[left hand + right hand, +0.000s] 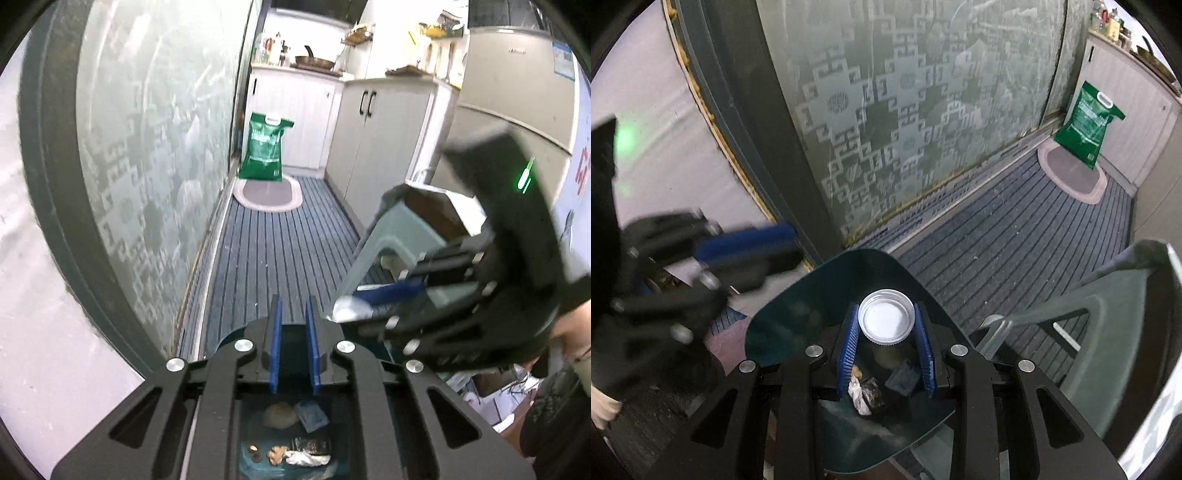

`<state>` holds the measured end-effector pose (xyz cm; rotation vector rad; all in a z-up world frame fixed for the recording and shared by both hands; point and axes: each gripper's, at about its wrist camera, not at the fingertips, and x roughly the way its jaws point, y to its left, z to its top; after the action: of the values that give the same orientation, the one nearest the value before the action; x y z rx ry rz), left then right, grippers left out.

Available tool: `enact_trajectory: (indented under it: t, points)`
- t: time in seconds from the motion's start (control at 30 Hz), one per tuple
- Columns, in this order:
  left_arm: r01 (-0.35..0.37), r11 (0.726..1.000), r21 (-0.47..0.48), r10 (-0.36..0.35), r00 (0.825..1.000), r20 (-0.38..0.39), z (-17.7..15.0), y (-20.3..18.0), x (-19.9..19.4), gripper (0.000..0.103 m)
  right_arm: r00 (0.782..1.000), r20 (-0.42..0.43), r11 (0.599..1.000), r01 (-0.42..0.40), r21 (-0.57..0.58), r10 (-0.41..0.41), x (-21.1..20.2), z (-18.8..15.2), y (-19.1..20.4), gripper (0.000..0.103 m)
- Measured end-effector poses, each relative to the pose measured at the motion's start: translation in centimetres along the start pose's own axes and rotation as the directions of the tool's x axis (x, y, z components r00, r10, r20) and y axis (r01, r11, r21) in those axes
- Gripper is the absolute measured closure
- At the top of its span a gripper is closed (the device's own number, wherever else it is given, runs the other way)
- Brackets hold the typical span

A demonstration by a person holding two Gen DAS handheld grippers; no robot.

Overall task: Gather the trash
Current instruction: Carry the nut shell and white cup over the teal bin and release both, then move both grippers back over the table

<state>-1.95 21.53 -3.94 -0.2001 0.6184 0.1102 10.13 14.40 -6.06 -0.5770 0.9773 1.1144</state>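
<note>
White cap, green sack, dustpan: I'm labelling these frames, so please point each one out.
white cap (885,320): right wrist view, centre of its inner face.
green sack (264,147): left wrist view, middle of its front panel.
dustpan (798,295): right wrist view, bare dark inner surface, left of the cap.

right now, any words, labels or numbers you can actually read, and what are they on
None can be read for certain.
Green bag: white print, too blurred to read.
Fridge: a small badge and a blue and white sticker, both too small.
Wall at the far right: red marks, cut off at the frame edge.
White cap in the right tongs: no lettering shows.
</note>
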Motion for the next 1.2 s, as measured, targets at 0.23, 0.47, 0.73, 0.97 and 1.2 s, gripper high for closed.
enact_trajectory:
  t: [0.23, 0.47, 0.73, 0.97, 1.2]
  points:
    - [0.005, 1.0, -0.009, -0.005, 0.999, 0.045, 0.9, -0.3, -1.7, 0.09, 0.997, -0.079, 1.0, -0.003, -0.021, 0.001, 2.5, -1.4, 0.5, 0.073]
    - [0.022, 1.0, -0.005, -0.021, 0.994, 0.105, 1.8, -0.8, -3.4, 0.09, 0.991, -0.134, 0.999, -0.003, -0.044, -0.003, 3.9, -2.5, 0.8, 0.073]
    - [0.03, 0.999, -0.024, -0.026, 0.988, 0.154, 2.7, -0.9, -4.7, 0.09, 0.976, -0.214, 0.996, 0.016, -0.089, -0.034, 5.7, -4.4, 1.2, 0.072]
    - [0.031, 0.999, -0.026, -0.027, 0.985, 0.169, 3.2, -1.2, -4.8, 0.09, 0.982, -0.188, 0.997, -0.014, -0.079, -0.002, 4.6, -4.4, 1.4, 0.07]
    - [0.034, 0.999, -0.031, -0.027, 0.979, 0.2, 3.9, -1.8, -5.0, 0.09, 0.991, -0.128, 0.997, -0.045, -0.056, 0.037, 2.5, -4.0, 1.3, 0.07]
